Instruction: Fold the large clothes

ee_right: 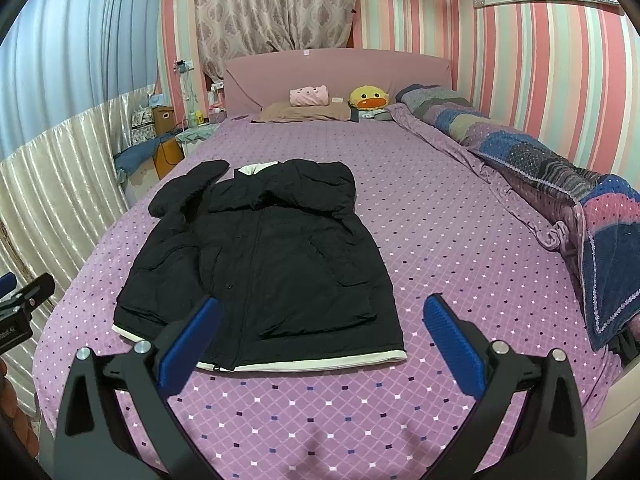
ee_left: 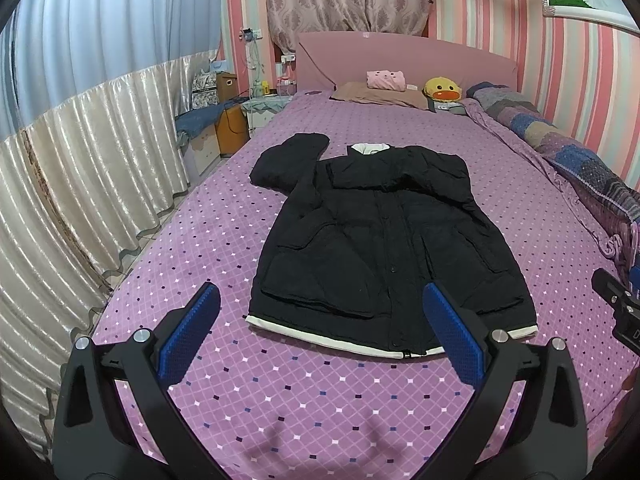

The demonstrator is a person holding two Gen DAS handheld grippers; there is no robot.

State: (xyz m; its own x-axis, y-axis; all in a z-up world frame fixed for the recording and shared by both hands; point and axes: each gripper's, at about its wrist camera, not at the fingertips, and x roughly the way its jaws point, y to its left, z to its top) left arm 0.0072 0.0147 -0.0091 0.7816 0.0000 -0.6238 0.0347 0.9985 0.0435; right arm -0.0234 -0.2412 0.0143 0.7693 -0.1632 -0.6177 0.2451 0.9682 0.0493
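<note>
Right now your left tool (ee_left: 320,320) hangs wide, its blue pads (ee_left: 454,336) spread well apart and gripping nothing, poised over the near edge of the bed (ee_left: 200,248). Your right tool (ee_right: 324,330) is just as wide and just as empty, held over the same purple dotted bedspread. The black jacket (ee_left: 380,240) lies flat on the bed, front side up and closed down the middle, with its white hem (ee_left: 340,340) nearest you and its white collar (ee_left: 368,147) pointing toward the headboard (ee_left: 408,60). From the left wrist view, one sleeve (ee_left: 288,160) lies angled out toward the upper left, while the other is folded across the chest. In the right wrist view the jacket sits left of centre, its hem corner showing between your right tool's pads. At the head of the bed you have a brown pillow (ee_right: 304,111) with a small pink cushion (ee_right: 309,95) on top, and a yellow duck toy (ee_right: 368,98) just beside them. A rolled patchwork quilt (ee_right: 520,152) runs along the striped wall. Your right tool's body shows at the far right edge of the left wrist view, well clear of the jacket.
</note>
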